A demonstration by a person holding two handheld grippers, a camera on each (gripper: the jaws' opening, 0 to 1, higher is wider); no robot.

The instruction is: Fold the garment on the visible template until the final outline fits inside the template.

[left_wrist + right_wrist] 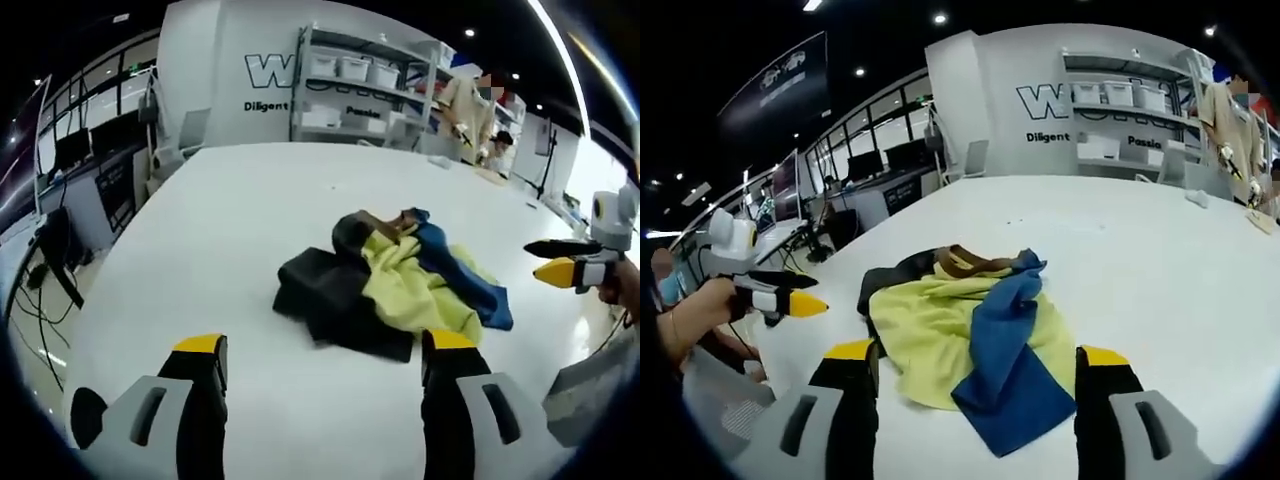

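A: Count the cloth?

B: One garment pile (395,285) on the white worktop (230,230), crumpled in a heap. Three colours in it: black, yellow, blue, plus a small brown bit at the far end. Can't tell if it's one piece or several. In the right gripper view the same pile (975,335) lies just past the jaws, blue strip on top of the yellow, black part to the far left.

A: Template?

B: Can't make out any outline on the worktop.

A: Grippers?

B: Two. Left gripper (325,375) has its jaws spread wide, nothing between them, and hangs over bare worktop just near of the pile, no contact. Right gripper (975,385) is also spread wide and holds nothing; the near edge of the blue cloth sits between its yellow tips, touching or not I can't tell.

A: Do they see each other?

B: Yes. The right gripper comes in at the right of the left gripper view (560,262), held by a hand, off to the side of the pile. The left one shows at the left of the right gripper view (790,297), also in a hand.

A: Background?

B: One shelf rack (370,90) with white bins by the far wall, monitors (885,160) far left.
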